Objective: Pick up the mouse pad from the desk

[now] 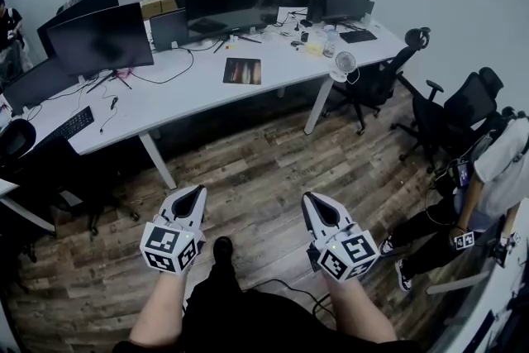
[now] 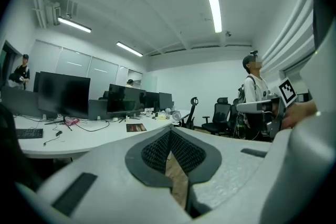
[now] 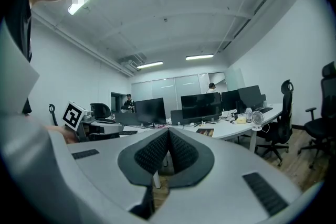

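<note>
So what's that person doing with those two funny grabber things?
A person stands on the wooden plank floor holding a grey two-jaw gripper in each hand. The left gripper and the right gripper are both shut with nothing between their jaws. They point toward the long white desk, some way short of it. The dark rectangular mouse pad with a brownish picture lies flat on that desk in front of the black monitors, and nothing is touching it.

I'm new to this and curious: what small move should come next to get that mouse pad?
Probably walk closer to the desk: the mouse pad lies there, while the left gripper and right gripper, both shut, hang over the floor short of it.
</note>
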The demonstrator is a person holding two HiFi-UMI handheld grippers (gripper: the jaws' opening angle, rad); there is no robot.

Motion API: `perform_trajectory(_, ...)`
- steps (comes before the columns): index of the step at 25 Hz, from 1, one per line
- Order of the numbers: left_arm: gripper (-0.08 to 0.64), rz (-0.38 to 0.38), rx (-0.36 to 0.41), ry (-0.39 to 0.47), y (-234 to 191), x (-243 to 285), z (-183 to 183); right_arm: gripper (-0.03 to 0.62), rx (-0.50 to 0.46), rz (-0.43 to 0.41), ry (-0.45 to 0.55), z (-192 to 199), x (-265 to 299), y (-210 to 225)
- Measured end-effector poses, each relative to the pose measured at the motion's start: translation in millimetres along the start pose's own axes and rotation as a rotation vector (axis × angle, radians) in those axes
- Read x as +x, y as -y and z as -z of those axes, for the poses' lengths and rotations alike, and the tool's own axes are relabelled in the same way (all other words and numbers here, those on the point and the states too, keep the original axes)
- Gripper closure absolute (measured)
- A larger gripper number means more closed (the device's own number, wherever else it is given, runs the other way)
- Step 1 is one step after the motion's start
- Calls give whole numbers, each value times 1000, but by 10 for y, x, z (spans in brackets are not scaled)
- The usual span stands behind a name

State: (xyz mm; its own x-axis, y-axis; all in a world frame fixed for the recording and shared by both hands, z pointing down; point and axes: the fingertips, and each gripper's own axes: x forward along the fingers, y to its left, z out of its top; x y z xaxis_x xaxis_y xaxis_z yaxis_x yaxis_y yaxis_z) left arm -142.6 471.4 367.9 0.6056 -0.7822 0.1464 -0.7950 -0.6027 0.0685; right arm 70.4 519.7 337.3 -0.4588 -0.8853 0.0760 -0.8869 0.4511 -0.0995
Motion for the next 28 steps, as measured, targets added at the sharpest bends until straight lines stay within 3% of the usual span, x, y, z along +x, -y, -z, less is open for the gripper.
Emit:
perform_trajectory(10, 552, 74, 72, -16, -479, 800, 26, 586, -25, 15, -33, -73, 845, 332)
perform_trajectory(18, 552, 144, 83, 4, -1208, 1432, -136, 588, -18, 24, -65, -163, 1851, 507)
perform_trajectory(21, 552, 135, 104, 4, -1546, 1618, -213, 586, -9, 25, -77, -194, 2247, 540)
perform_trajectory(28, 552, 102, 72, 22, -2273, 1849, -318, 586, -1, 35, -93, -197, 2972, 520)
